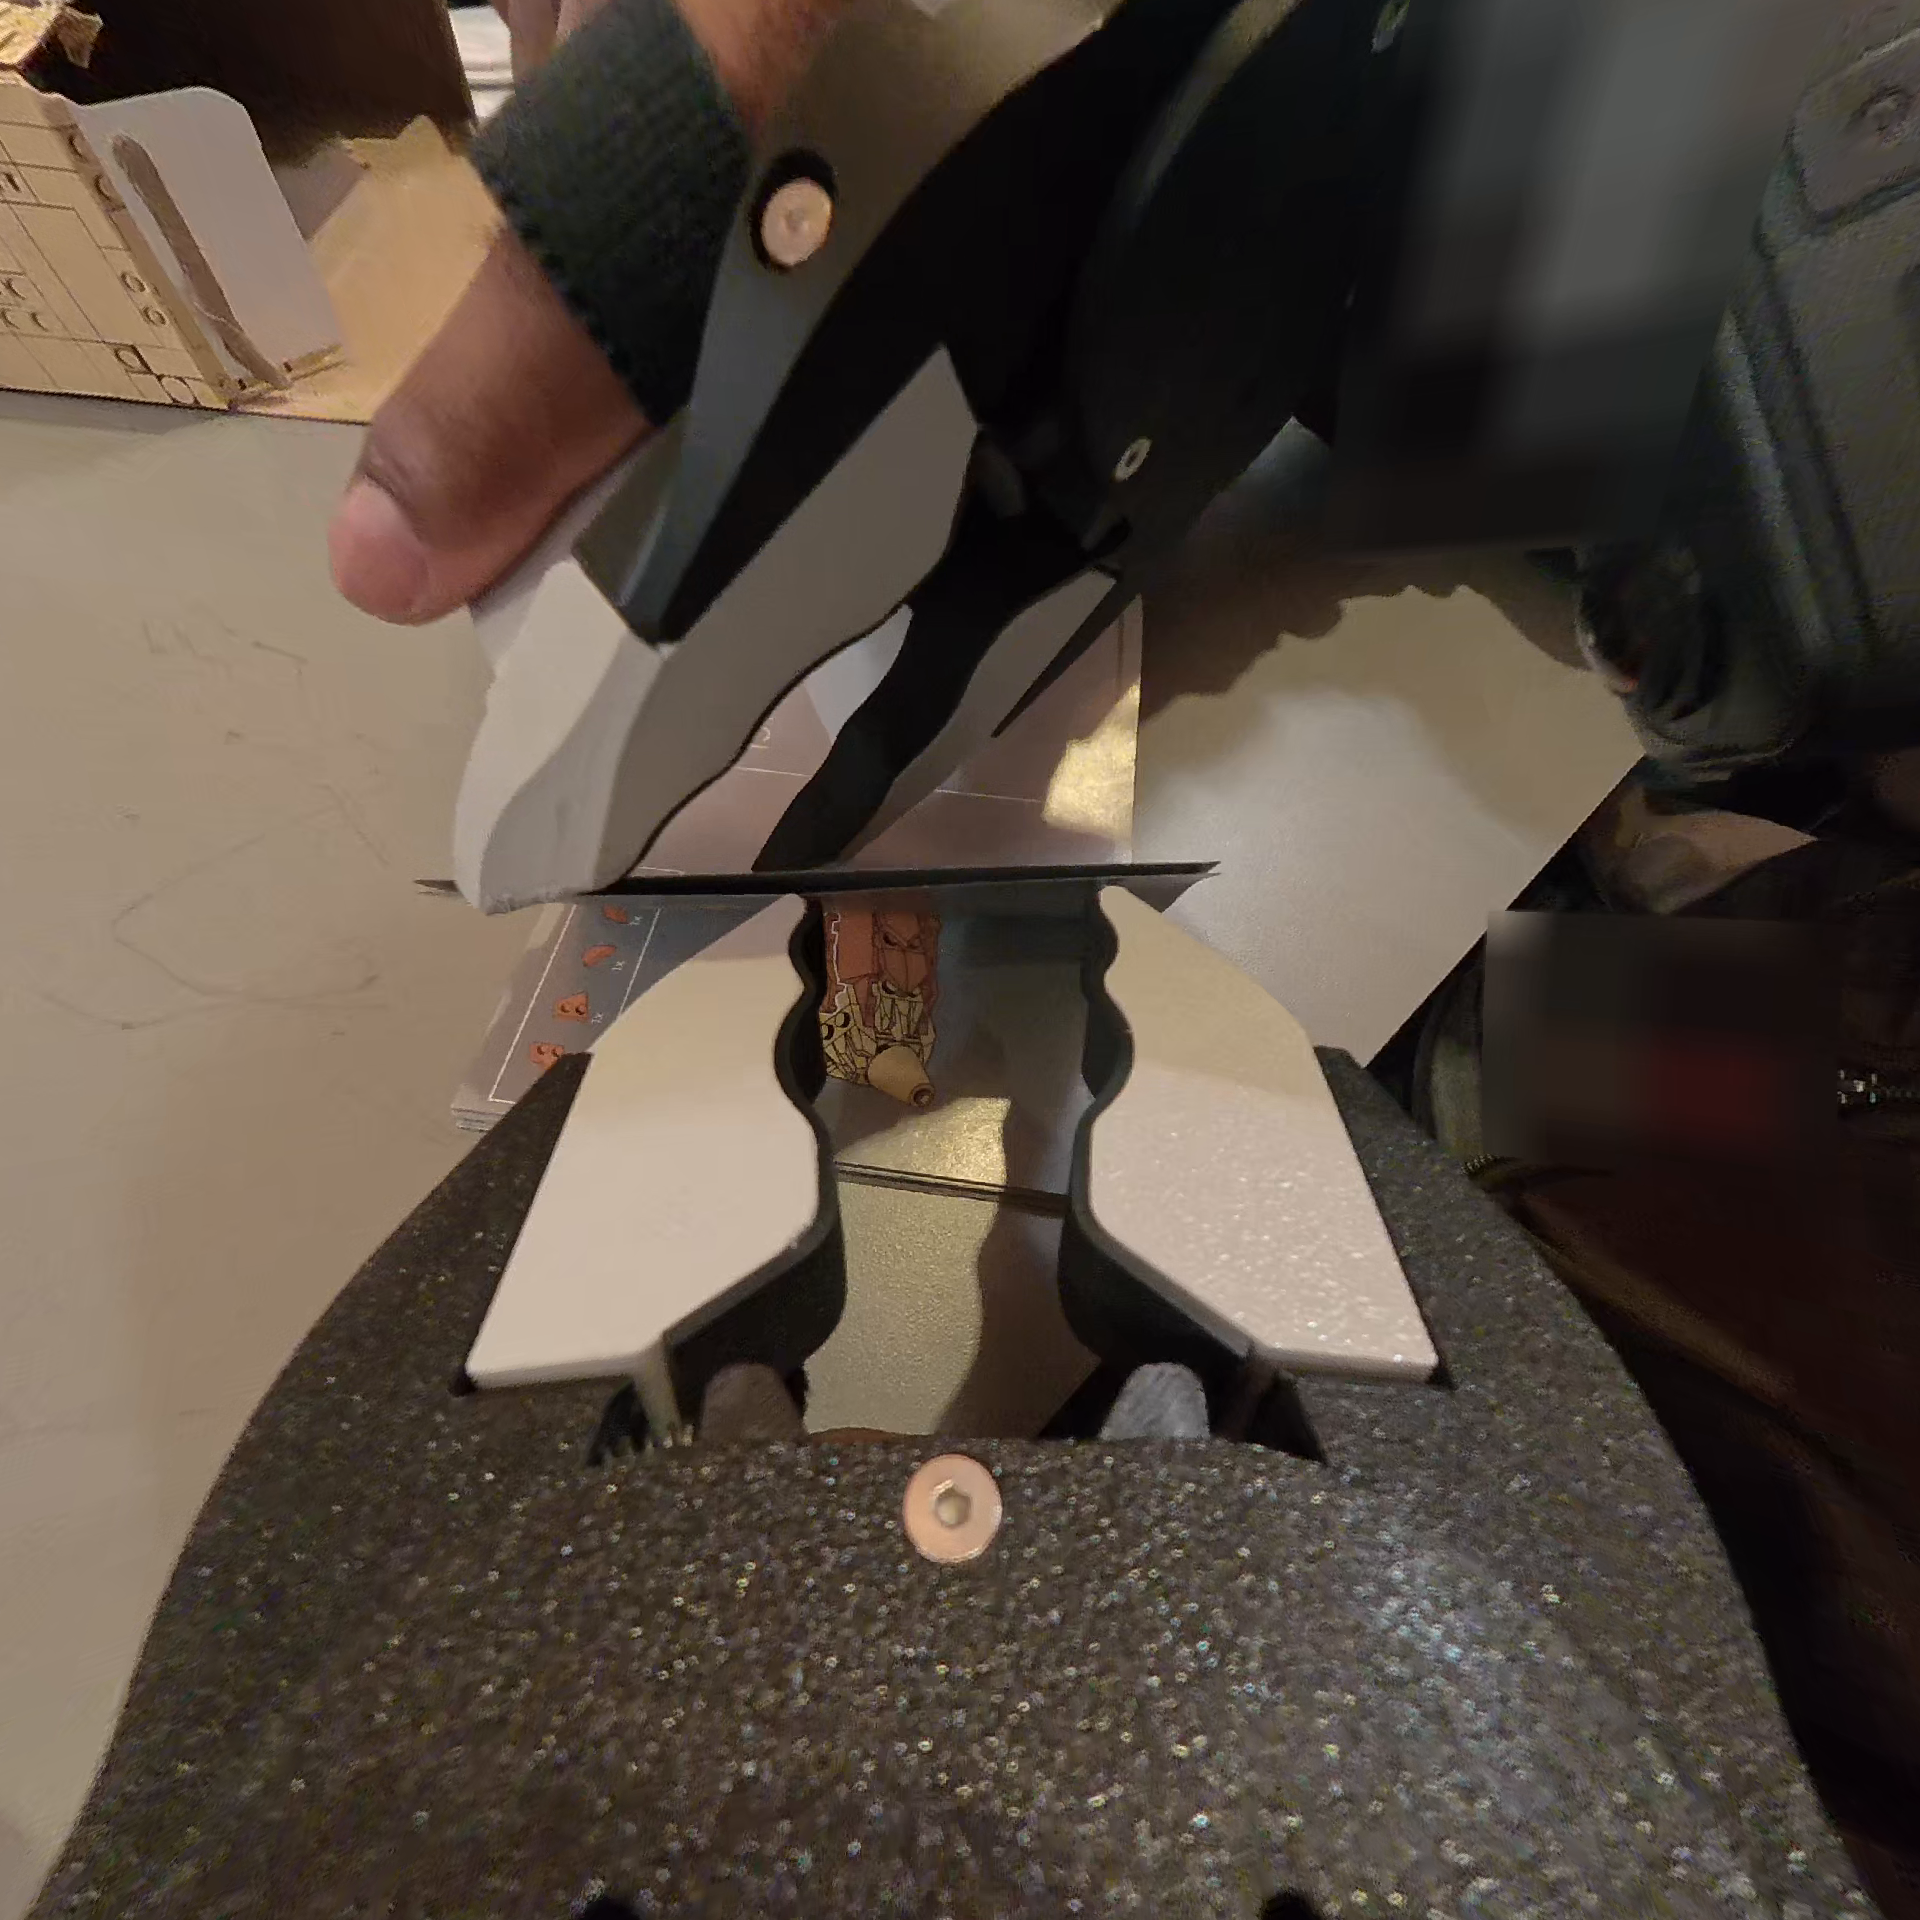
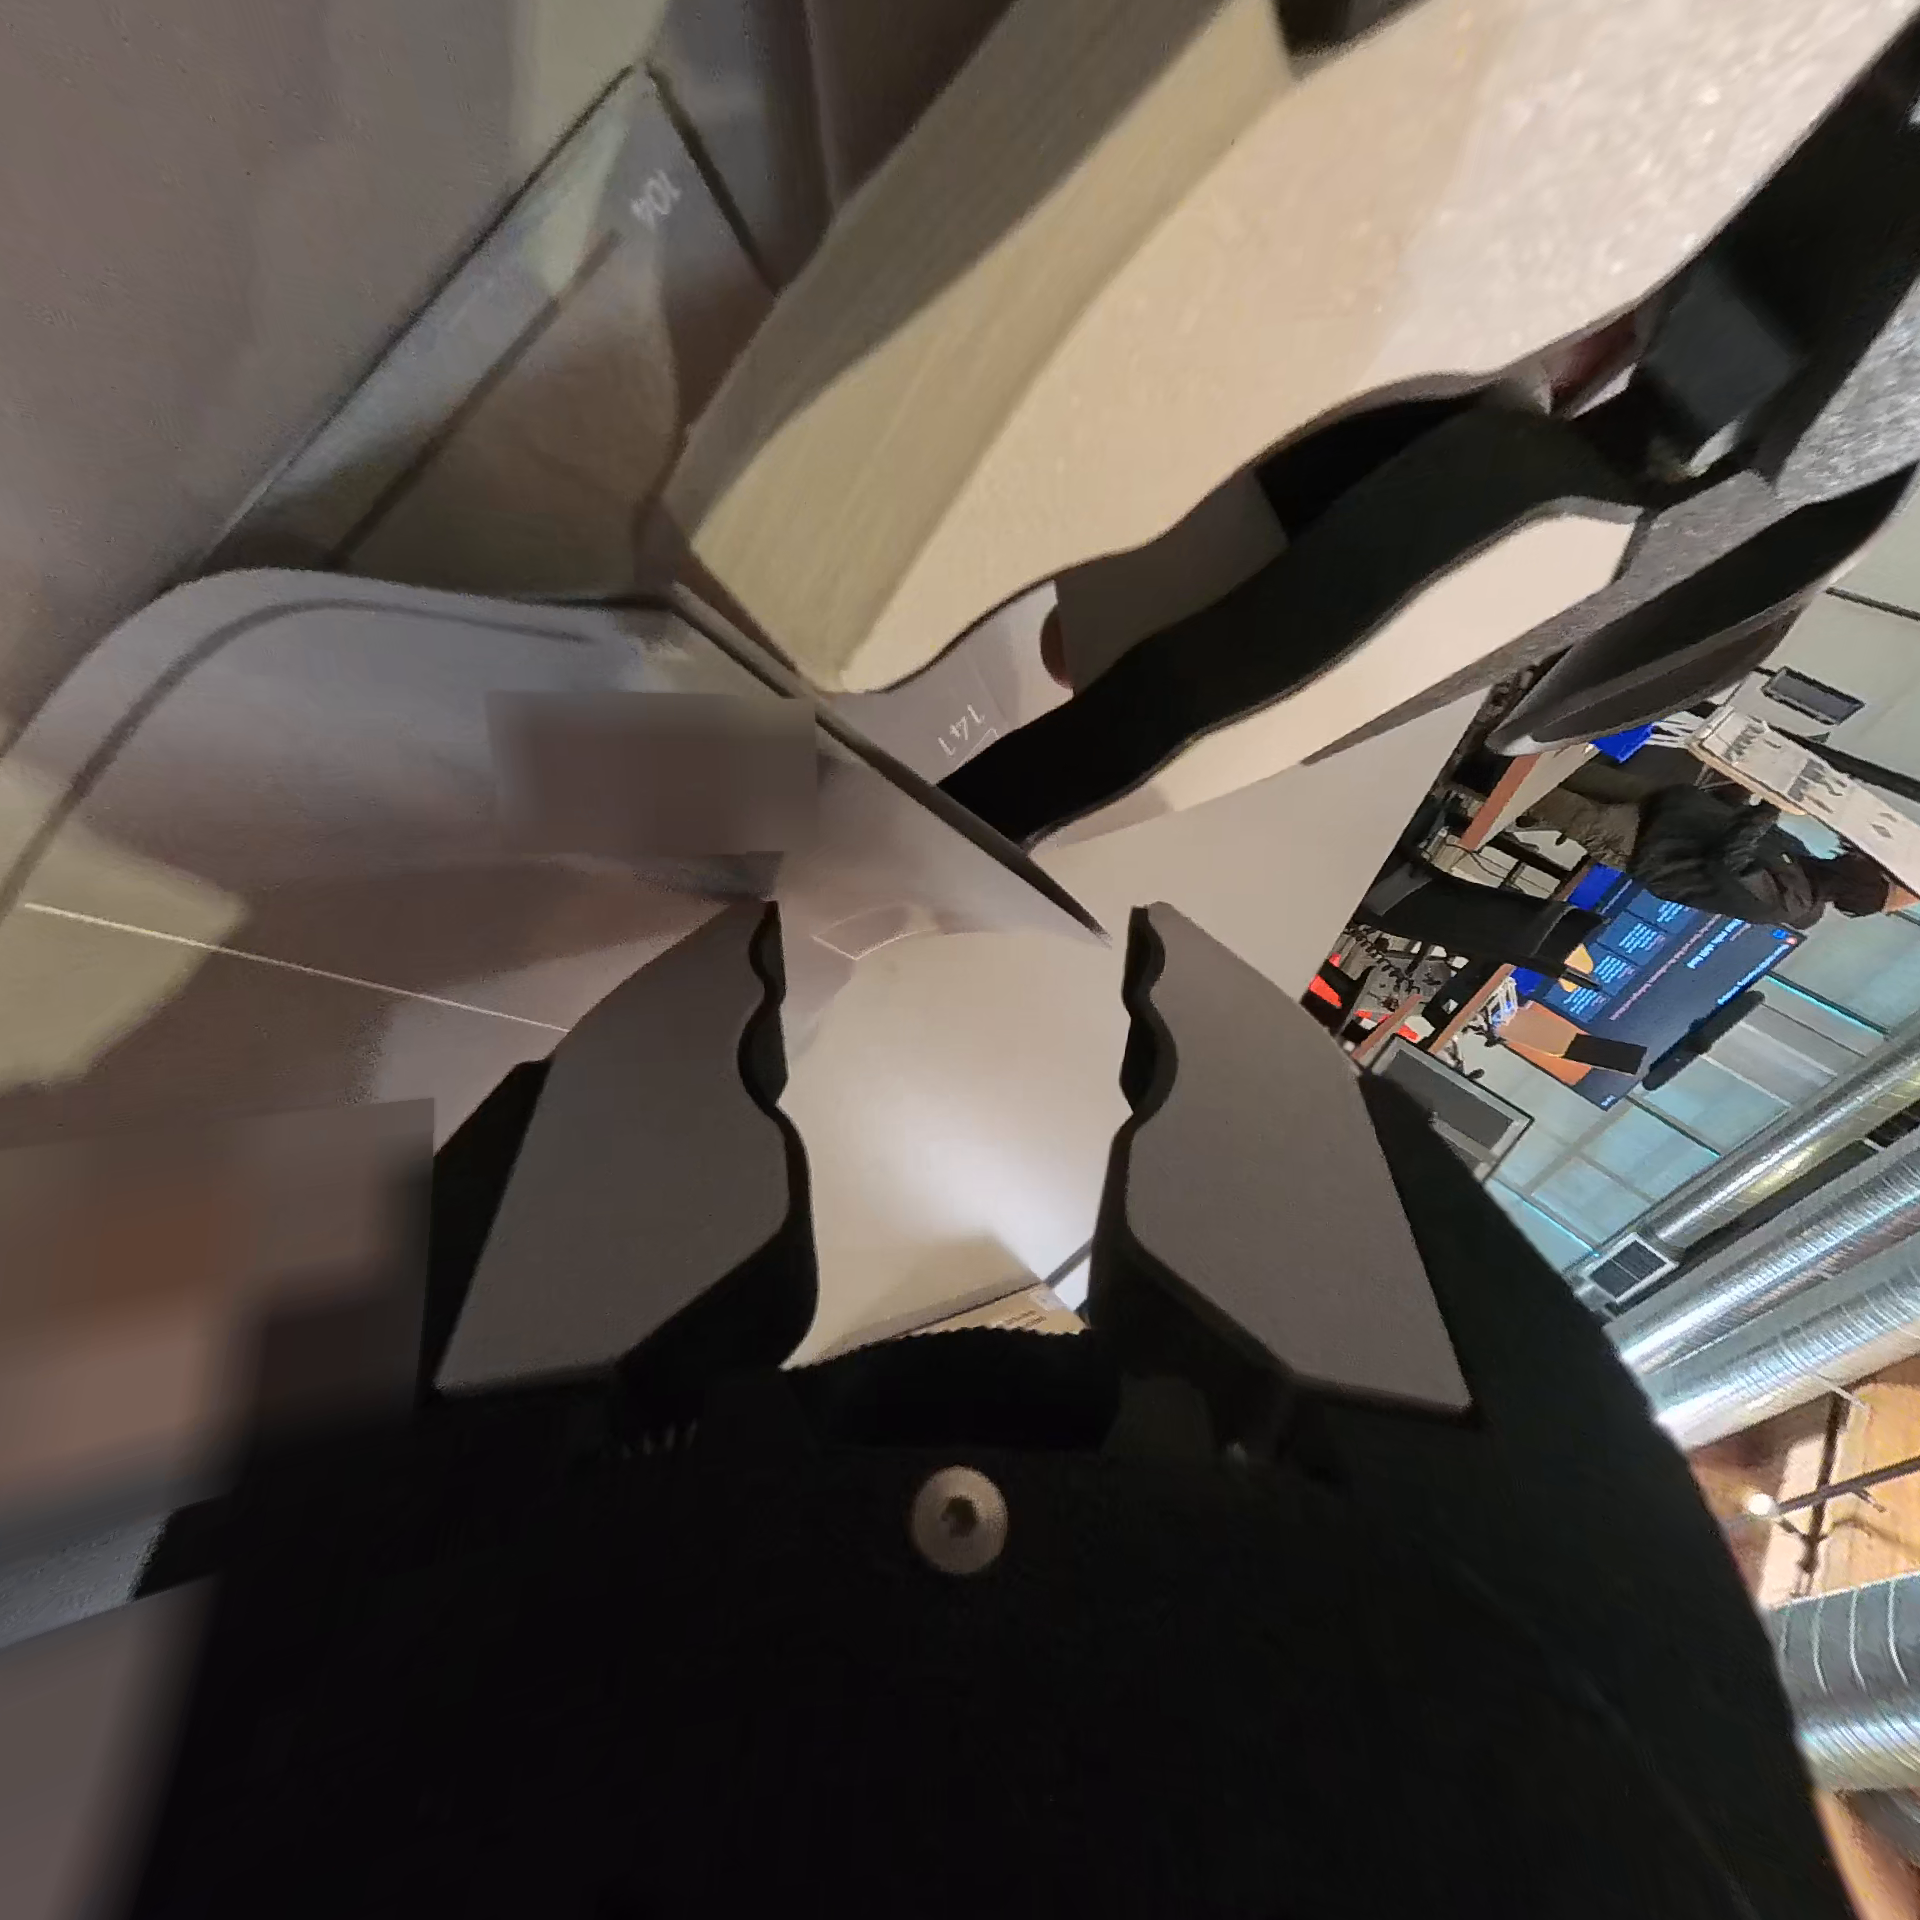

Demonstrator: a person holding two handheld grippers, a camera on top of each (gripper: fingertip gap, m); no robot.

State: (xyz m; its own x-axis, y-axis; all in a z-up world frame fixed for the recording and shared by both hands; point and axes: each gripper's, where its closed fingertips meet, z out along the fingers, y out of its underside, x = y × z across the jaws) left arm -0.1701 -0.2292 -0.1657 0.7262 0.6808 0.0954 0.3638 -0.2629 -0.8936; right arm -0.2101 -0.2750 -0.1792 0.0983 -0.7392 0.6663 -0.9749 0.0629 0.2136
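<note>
A printed box [image 1: 62, 260] sits at the pale table's [image 1: 208, 831] far left edge. Mid-table lies an open booklet [image 1: 582, 997], one page [image 2: 935, 842] lifted edge-on. The left gripper [image 1: 951, 920] hovers there, jaws moderately apart, empty. The right gripper [image 2: 956, 920], jaws also apart, meets the page's corner without clamping it.

A pale, scuffed surface [image 1: 208, 779] carries a grey printed booklet [image 1: 540, 997] — small orange shapes run along its margin. Far back left stands a beige gridded box [image 1: 62, 260]. Beyond, shiny ribbed ducts [image 2: 1766, 1299] and a dark blue-lit screen [image 2: 1621, 977] — a person [image 2: 1725, 852] beside it.
</note>
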